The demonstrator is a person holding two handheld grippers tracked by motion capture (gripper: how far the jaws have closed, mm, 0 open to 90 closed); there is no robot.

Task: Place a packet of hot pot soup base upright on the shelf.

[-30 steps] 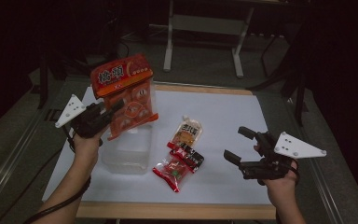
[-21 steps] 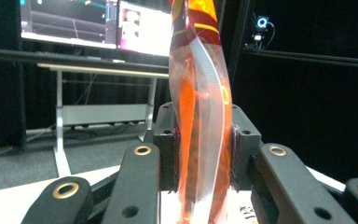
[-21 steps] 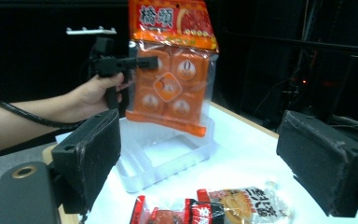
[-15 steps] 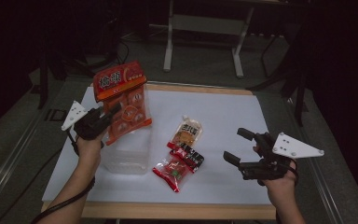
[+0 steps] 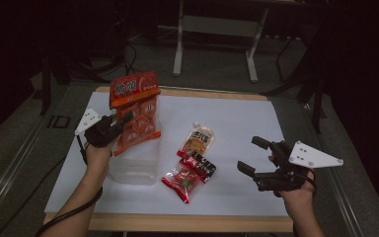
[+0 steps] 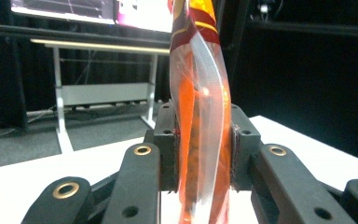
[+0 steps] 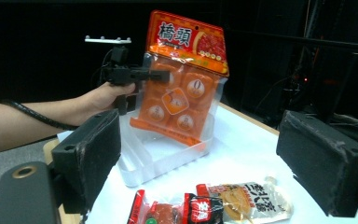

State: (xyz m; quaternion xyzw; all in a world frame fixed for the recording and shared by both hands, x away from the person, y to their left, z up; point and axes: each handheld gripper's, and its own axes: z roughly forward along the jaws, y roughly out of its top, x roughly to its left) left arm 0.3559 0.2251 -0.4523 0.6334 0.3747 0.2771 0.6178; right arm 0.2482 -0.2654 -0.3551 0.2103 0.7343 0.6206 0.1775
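left gripper (image 5: 121, 124) clamped on the orange snack bag (image 5: 135, 111), its lower edge already inside the clear plastic bin (image 5: 133, 165) though not let go; three small packets (image 5: 192, 165) right of the bin remain; right gripper (image 5: 256, 157) hovers with jaws apart, empty
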